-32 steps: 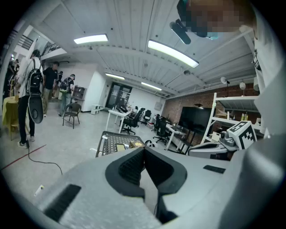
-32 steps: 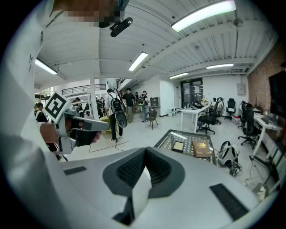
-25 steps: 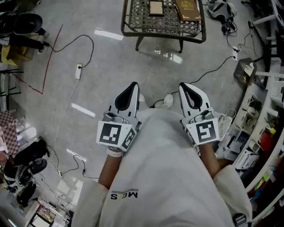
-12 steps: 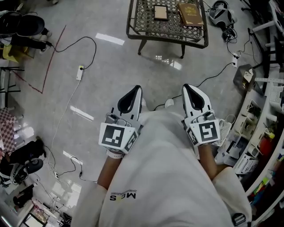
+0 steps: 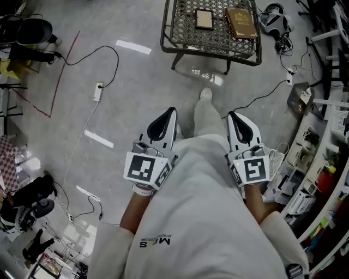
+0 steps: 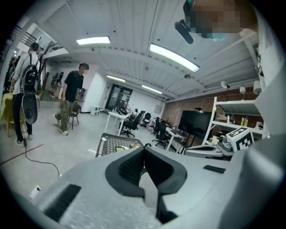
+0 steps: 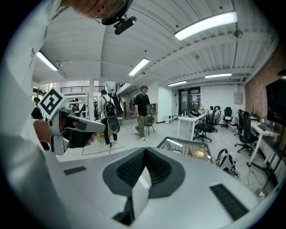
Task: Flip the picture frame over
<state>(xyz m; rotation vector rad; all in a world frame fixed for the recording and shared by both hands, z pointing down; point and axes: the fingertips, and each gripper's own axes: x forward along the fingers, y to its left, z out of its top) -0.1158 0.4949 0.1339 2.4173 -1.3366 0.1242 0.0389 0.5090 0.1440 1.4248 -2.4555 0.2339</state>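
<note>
A small dark-rimmed picture frame (image 5: 205,19) lies flat on a low metal mesh table (image 5: 180,41) far ahead of me, beside a brown book (image 5: 241,22). My left gripper (image 5: 170,110) and right gripper (image 5: 233,114) are held side by side at waist height, well short of the table, both shut with nothing between the pads. The left gripper view looks past shut jaws (image 6: 144,150) to the table (image 6: 117,142). The right gripper view shows its shut jaws (image 7: 145,151), with the frame (image 7: 176,151) and the book (image 7: 198,153) small beyond them.
Black cables and a white power strip (image 5: 97,90) cross the grey floor on the left. A headset (image 5: 271,16) lies by the table's right side. Cluttered shelving (image 5: 327,163) lines the right edge. People (image 7: 142,109) stand further back in the room.
The table has slid lower in the head view as I walk toward it. A leg and shoe now show stepping forward between the grippers. Both grippers stay shut.
</note>
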